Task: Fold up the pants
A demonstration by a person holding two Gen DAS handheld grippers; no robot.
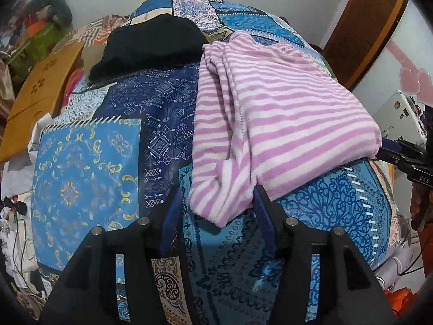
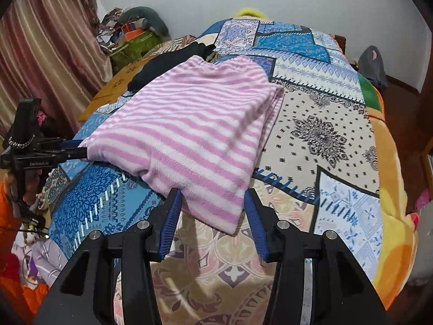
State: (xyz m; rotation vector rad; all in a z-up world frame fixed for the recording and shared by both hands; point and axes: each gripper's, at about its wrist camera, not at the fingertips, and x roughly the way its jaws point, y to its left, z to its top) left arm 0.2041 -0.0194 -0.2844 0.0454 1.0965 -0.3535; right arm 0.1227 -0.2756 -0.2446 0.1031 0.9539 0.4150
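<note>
The pink-and-white striped fleece pants [image 1: 273,124] lie folded in a thick stack on the patterned bedspread [image 1: 89,162]. They also show in the right wrist view [image 2: 200,135]. My left gripper [image 1: 216,203] is open, its blue pads on either side of the near corner of the stack. My right gripper [image 2: 212,200] is open too, its pads on either side of the other near corner. Each gripper shows from the side in the other's view, the right gripper at the far right [image 1: 400,151] and the left gripper at the far left [image 2: 67,151].
A black garment [image 1: 151,48] lies on the bed beyond the pants. A brown cardboard box [image 1: 40,94] and piled clutter [image 1: 38,32] stand left of the bed. A wooden door [image 1: 362,27] is at the right. A curtain [image 2: 46,62] hangs at the left.
</note>
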